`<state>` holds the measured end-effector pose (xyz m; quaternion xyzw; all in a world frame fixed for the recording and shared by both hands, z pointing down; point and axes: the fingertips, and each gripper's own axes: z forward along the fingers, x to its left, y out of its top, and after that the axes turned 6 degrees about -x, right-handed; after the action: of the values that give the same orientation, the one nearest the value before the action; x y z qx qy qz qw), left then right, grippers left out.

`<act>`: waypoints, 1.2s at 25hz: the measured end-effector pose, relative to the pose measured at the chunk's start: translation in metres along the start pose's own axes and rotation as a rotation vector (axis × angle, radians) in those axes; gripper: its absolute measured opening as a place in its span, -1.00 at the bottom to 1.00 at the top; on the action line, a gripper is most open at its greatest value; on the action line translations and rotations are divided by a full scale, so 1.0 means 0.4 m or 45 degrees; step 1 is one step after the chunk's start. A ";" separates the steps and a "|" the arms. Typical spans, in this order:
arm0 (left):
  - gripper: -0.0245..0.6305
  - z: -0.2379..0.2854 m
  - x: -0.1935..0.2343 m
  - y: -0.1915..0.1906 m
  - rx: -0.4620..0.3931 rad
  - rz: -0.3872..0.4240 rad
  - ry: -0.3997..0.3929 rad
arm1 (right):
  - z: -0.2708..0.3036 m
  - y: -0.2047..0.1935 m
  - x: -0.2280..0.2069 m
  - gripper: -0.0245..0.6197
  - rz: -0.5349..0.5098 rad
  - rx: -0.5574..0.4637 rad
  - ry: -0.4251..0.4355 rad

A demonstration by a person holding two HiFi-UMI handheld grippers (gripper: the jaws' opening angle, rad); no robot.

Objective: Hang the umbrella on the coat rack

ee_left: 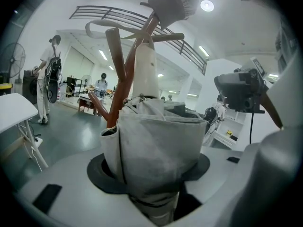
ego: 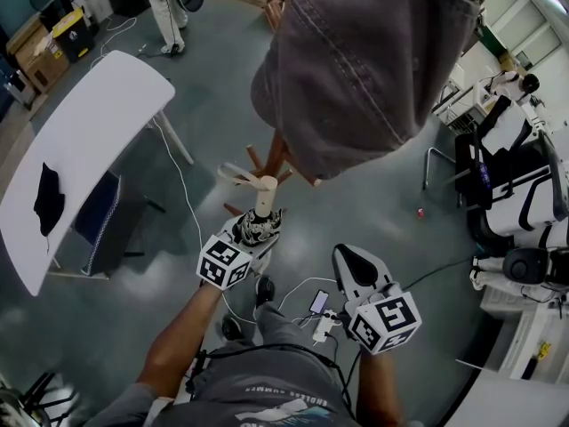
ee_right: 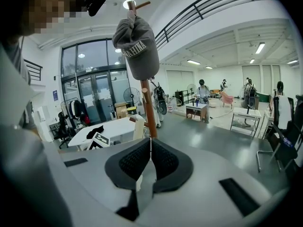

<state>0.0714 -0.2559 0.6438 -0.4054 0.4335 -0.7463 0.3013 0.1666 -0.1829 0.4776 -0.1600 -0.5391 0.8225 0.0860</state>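
L gripper (ego: 255, 231) clamped on folded grey umbrella (ee_left: 156, 141). Its cream handle (ego: 265, 194) points up, just on near side of coat rack (ego: 277, 154), by the lower pegs (ego: 238, 174); touching or not, can't tell. R gripper (ee_right: 150, 161) has jaws together, nothing betw., held right of L, apart from rack. Grey cap (ego: 356, 60) tops rack. Open floor (ego: 382, 212) right of rack. White table (ego: 89, 123) at left, edge near rack, dark cloth (ego: 49, 198) on it. Cable (ego: 182, 185) on floor betw. table and rack.
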 end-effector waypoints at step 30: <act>-0.09 -0.022 0.013 -0.093 0.015 -0.081 0.080 | 0.007 -0.010 0.005 -0.83 -0.001 0.029 0.009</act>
<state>0.0576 -0.2403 0.6761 -0.3937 0.4251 -0.7704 0.2660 0.1637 -0.1828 0.4820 -0.1617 -0.5295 0.8279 0.0901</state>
